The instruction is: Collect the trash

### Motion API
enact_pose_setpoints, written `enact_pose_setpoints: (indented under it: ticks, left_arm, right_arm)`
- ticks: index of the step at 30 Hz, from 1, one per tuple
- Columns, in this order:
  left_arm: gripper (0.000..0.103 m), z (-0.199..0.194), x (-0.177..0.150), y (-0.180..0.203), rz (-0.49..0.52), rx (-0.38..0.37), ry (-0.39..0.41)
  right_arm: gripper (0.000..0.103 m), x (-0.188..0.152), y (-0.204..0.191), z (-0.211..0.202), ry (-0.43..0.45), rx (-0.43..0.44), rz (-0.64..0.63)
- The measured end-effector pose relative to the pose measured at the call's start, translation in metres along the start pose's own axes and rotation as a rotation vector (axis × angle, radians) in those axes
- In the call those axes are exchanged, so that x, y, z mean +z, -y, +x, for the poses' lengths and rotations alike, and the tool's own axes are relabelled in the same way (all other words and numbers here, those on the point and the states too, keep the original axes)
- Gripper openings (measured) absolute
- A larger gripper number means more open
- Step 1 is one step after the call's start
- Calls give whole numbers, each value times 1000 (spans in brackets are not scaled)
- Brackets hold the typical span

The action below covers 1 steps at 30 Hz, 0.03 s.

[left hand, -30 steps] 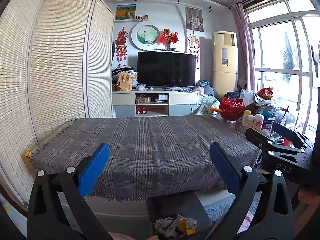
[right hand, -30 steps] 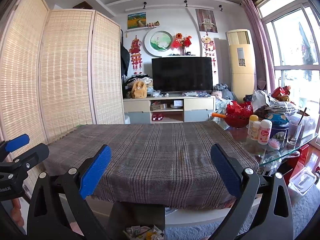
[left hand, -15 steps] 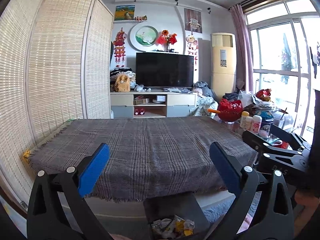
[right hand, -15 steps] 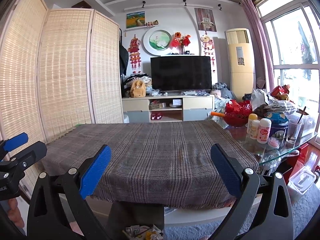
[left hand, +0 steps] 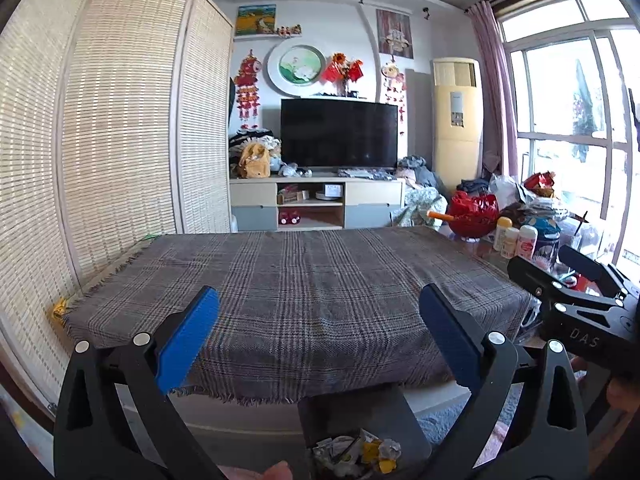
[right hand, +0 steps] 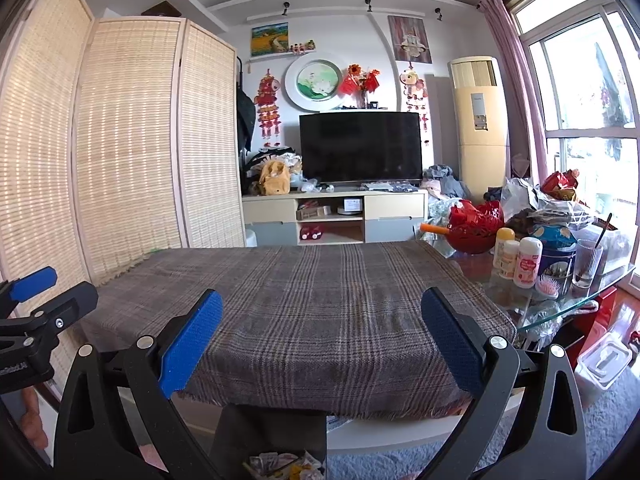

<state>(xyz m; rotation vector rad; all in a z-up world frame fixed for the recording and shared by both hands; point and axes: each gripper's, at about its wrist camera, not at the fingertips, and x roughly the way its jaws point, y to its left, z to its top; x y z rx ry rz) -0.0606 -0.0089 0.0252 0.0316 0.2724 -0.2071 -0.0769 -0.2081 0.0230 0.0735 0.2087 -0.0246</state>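
Observation:
A dark bin stands on the floor below the table's near edge, with crumpled wrappers and paper trash inside; the bin also shows in the right wrist view with trash. My left gripper is open and empty, held above the near edge of the plaid-covered table. My right gripper is open and empty, beside it to the right. Each gripper shows at the other view's edge. I see no trash on the cloth.
A woven screen stands along the left. A glass side table at right holds bottles, a red bowl, a tin and a glass. A TV stand is at the back. A plastic box lies on the floor at right.
Both views have shifted only slightly; the grippers stay open and empty over the table's near edge. The bin and trash are unchanged.

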Motion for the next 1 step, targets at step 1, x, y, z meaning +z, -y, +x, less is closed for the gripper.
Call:
enact_pose_setpoints:
  ticks: [1]
  left_arm:
    - [95, 4, 1, -1, 1, 2, -4]
  right_arm:
    - [100, 1, 1, 3, 1, -6, 2]
